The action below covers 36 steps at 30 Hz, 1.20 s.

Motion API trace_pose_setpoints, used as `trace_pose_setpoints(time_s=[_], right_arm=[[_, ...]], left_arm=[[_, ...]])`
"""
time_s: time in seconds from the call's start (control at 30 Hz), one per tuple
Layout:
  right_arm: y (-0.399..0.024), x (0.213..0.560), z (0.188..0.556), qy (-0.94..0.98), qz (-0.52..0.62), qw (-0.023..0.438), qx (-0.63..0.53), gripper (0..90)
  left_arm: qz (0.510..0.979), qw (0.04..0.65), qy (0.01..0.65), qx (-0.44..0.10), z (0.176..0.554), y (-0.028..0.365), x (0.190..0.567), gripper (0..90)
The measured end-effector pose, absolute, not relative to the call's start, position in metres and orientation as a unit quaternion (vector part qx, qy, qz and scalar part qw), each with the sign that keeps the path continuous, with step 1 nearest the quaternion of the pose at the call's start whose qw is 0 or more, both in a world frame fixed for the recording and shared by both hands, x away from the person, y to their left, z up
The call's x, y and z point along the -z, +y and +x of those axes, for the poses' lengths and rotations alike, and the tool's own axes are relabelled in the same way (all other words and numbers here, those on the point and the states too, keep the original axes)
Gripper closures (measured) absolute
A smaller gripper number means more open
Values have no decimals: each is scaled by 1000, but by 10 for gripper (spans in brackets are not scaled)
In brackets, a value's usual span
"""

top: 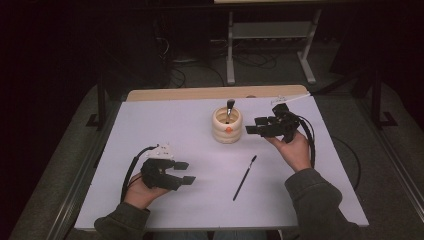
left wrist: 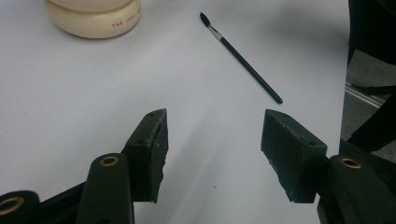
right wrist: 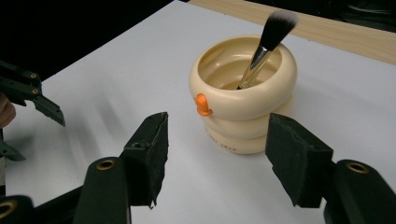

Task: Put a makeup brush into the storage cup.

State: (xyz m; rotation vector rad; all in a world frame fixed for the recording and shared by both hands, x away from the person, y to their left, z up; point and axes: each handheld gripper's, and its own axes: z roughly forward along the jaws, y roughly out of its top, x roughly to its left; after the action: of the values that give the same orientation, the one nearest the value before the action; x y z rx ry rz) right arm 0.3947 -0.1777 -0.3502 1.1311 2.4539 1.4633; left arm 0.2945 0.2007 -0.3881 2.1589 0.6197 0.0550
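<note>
One brush [right wrist: 266, 44] stands in the cream pot [top: 226, 126] at mid-worktop [top: 150, 125]; a thin brush [top: 244, 177] lies flat just in front, seemingly still to go. Left tool [top: 183, 172] and right tool [top: 253, 125] are both spread, empty.

Grey-green sleeves [top: 320, 197], black two-jaw left tool [top: 186, 172] and right tool [top: 252, 125], brass rivets, black cables

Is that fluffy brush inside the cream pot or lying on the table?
Inside: the fluffy brush stands tilted in the cream pot, bristles up.
</note>
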Motion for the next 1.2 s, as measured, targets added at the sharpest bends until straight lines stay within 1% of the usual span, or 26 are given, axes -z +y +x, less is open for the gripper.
trace_pose_setpoints(time_s=[0.43, 0.67, 1.2], right_arm=[[-182, 351, 380, 799, 358, 37, -481, 380], [-184, 352, 372, 802, 356, 43, -478, 367], [-190, 368, 354, 811, 358, 47, -461, 348]], left_arm=[[871, 427, 241, -27, 295, 200, 388, 410], [868, 428, 250, -24, 293, 200, 387, 407], [869, 427, 249, -27, 293, 202, 387, 403]])
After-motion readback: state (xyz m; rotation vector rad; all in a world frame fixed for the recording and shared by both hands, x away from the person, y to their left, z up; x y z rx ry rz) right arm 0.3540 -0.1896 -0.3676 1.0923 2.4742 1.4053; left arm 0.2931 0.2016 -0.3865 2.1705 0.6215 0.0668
